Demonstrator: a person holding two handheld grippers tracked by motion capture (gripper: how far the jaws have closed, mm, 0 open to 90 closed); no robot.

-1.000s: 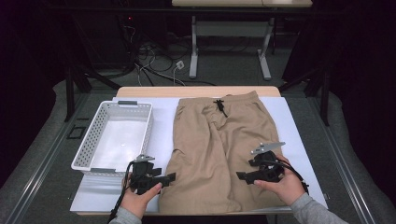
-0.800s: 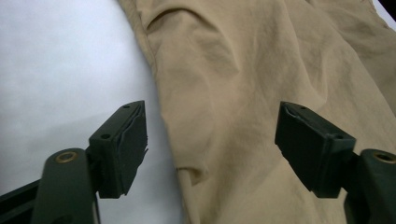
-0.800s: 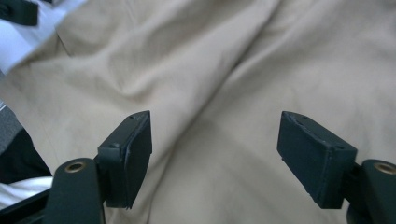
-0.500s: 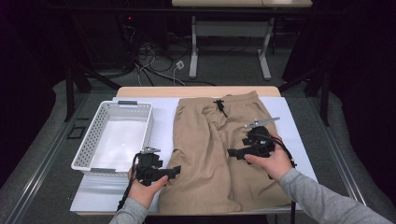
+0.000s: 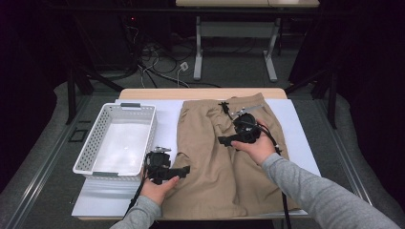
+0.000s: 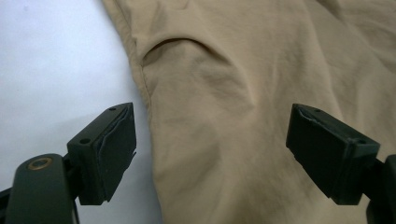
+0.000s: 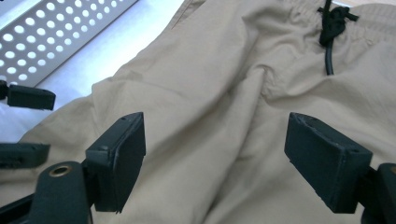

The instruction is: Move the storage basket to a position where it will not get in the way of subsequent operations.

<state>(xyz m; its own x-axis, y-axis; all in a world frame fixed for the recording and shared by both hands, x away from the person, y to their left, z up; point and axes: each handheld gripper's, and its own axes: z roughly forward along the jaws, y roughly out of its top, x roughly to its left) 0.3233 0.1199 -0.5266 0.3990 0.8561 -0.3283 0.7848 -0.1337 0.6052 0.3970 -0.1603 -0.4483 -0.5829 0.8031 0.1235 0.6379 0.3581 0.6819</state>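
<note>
Tan shorts (image 5: pixel 224 157) lie flat across the white sheet (image 5: pixel 301 138), waistband at twelve o'clock. The left gripper (image 5: pixel 184 169) hovers at their nine o'clock hem, jaws spread, having just opened, nothing pinched. The right gripper (image 5: pixel 223 140) hangs over the middle, spread too. A white basket (image 5: pixel 143 138) borders at nine o'clock; bare sheet lies at three.

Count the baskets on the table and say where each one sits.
1. The white basket sits on the table's left side, beside the tan shorts, just beyond the left gripper. It looks empty.
</note>
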